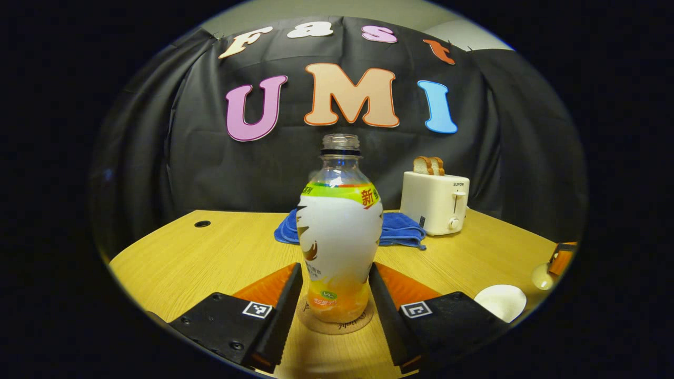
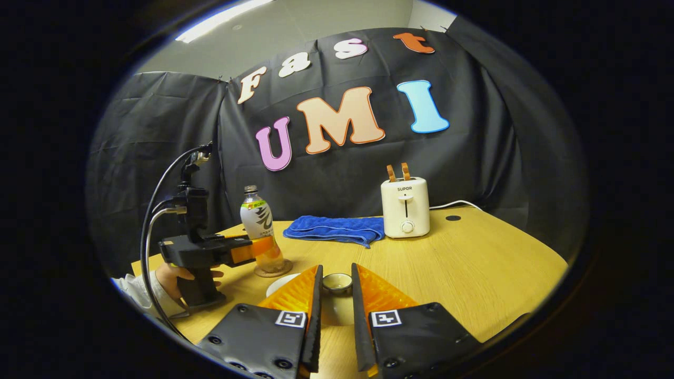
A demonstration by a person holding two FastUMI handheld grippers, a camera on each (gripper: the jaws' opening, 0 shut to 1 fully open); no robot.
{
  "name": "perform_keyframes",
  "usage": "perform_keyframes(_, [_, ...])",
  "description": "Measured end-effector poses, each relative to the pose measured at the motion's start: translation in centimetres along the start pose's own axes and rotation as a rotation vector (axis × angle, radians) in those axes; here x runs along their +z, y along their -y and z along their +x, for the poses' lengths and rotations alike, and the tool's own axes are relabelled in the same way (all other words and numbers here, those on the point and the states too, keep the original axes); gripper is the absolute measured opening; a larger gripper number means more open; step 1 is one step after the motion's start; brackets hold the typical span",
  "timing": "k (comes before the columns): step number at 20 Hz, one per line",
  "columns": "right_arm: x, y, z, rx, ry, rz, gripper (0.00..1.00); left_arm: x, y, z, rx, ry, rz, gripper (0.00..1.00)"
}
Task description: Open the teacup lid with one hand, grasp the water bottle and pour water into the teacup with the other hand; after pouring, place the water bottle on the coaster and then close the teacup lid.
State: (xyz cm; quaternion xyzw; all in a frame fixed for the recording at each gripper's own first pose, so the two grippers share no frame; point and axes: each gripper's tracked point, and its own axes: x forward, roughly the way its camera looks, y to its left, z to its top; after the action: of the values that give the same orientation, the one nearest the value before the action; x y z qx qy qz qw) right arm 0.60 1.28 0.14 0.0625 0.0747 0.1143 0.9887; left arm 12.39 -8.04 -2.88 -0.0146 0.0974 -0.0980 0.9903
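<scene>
An uncapped water bottle (image 1: 339,231) with a white and orange label stands upright on a round cork coaster (image 1: 337,325). My left gripper (image 1: 336,266) is shut on the bottle's lower body, one finger against each side. In the right gripper view the bottle (image 2: 258,221) stands on the coaster (image 2: 274,272) at the left, with the left gripper (image 2: 251,252) around it. My right gripper (image 2: 335,268) is shut on the teacup lid (image 2: 337,282), holding it above the table. The white teacup (image 2: 279,284) peeks out behind its left finger. The left gripper view has the teacup (image 1: 500,302) at the lower right, the lid (image 1: 542,276) beside it.
A cream toaster (image 2: 405,208) with bread slices stands at the back of the wooden table (image 2: 474,263), a folded blue towel (image 2: 337,229) to its left. A person's hand (image 2: 174,276) holds the left gripper's handle, and cables rise from it.
</scene>
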Motion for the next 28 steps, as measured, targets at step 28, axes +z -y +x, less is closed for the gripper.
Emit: perform_keyframes(28, [-2.9, -5.4, 5.5, 0.042, -0.032, -0.060, 0.30, 1.4, -3.9, -14.2, 0.125, 0.173, -0.003, 0.96])
